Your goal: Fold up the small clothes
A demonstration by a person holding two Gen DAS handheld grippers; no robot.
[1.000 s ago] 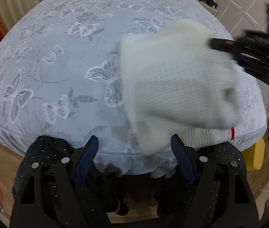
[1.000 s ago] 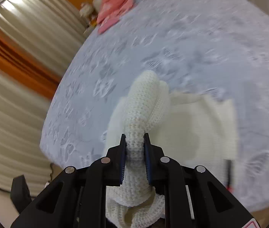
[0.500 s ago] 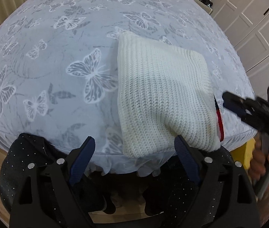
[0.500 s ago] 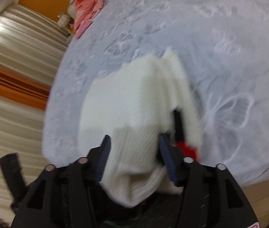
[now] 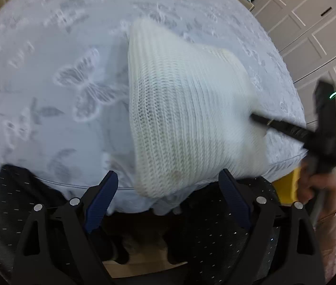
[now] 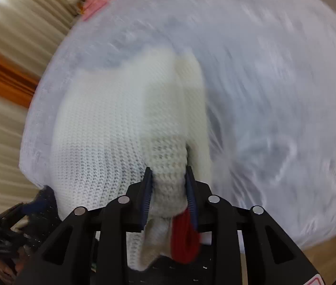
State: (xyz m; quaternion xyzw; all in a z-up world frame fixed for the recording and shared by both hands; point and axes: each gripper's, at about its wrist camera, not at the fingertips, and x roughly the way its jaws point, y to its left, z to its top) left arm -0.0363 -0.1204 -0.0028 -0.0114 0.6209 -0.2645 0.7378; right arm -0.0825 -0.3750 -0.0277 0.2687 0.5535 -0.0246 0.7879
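Right hand-held gripper [image 6: 169, 187] pinches the folded cream knitted garment [image 5: 186, 118] on the butterfly-print bed [image 5: 49, 83]; left hand-held gripper [image 5: 168, 197] gapes wide, empty.

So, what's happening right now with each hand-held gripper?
Left hand-held gripper open, empty. Right hand-held gripper shut on folded cream knitted garment. Nothing blocking on butterfly-print bedspread.

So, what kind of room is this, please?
Most likely a bedroom: a bed with a butterfly-print bedspread, white panelled wardrobe doors beside it, and pleated curtains along the wall.
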